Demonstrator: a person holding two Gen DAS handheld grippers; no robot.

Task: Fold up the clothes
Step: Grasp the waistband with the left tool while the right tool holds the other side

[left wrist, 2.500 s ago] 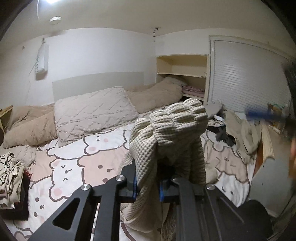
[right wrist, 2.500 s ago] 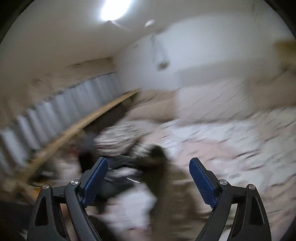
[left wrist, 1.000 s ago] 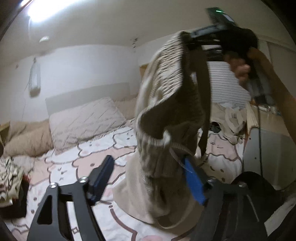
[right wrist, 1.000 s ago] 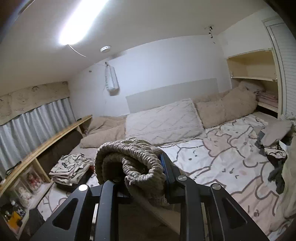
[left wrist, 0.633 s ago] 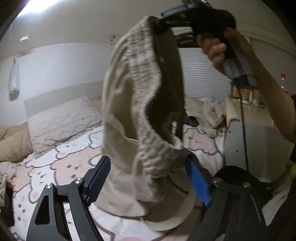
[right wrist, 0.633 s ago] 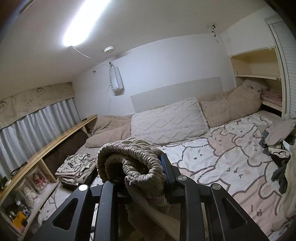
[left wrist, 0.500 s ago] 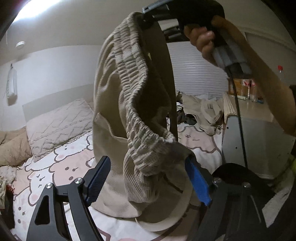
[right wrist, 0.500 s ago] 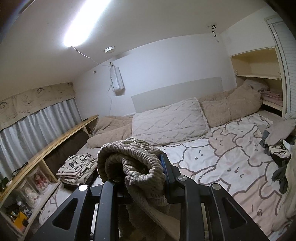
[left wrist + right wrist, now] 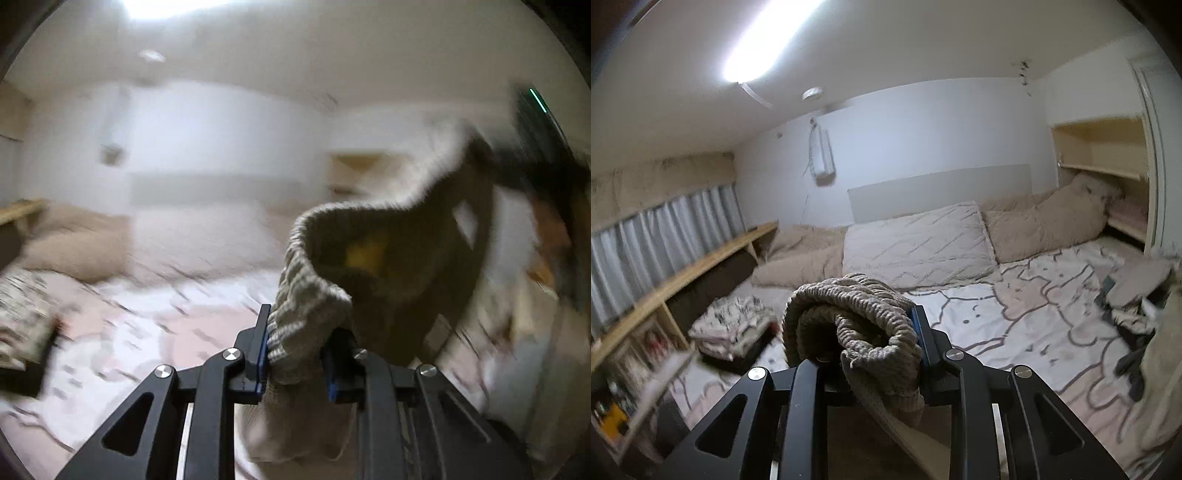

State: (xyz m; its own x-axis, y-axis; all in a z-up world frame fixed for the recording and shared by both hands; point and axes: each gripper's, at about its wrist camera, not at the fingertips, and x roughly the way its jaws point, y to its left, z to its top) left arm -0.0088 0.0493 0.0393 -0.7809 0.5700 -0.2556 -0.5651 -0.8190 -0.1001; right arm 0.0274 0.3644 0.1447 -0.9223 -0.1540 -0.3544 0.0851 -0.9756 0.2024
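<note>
A beige ribbed knit garment (image 9: 314,280) with an elastic waistband hangs stretched between both grippers above the bed. In the blurred left wrist view my left gripper (image 9: 295,332) has its jaws closing, and the blue pads press on a bunched part of the waistband. From there the fabric runs up to the right, to the dark blur of the right gripper (image 9: 535,147) and a hand (image 9: 550,229). In the right wrist view my right gripper (image 9: 864,332) is shut on a rolled bunch of the same garment (image 9: 849,314), which hides its left finger.
Below lies a bed (image 9: 1034,314) with a bear-pattern sheet and pillows (image 9: 916,247) at its head. A folded clothes stack (image 9: 731,328) sits at its left edge by a wooden shelf (image 9: 701,258). Loose clothes (image 9: 1137,295) are piled on the right.
The left gripper's jaws, wide apart around the hanging garment half a second ago, have shut onto its waistband, and that view has swung and blurred. The right gripper keeps its grip, barely moved.
</note>
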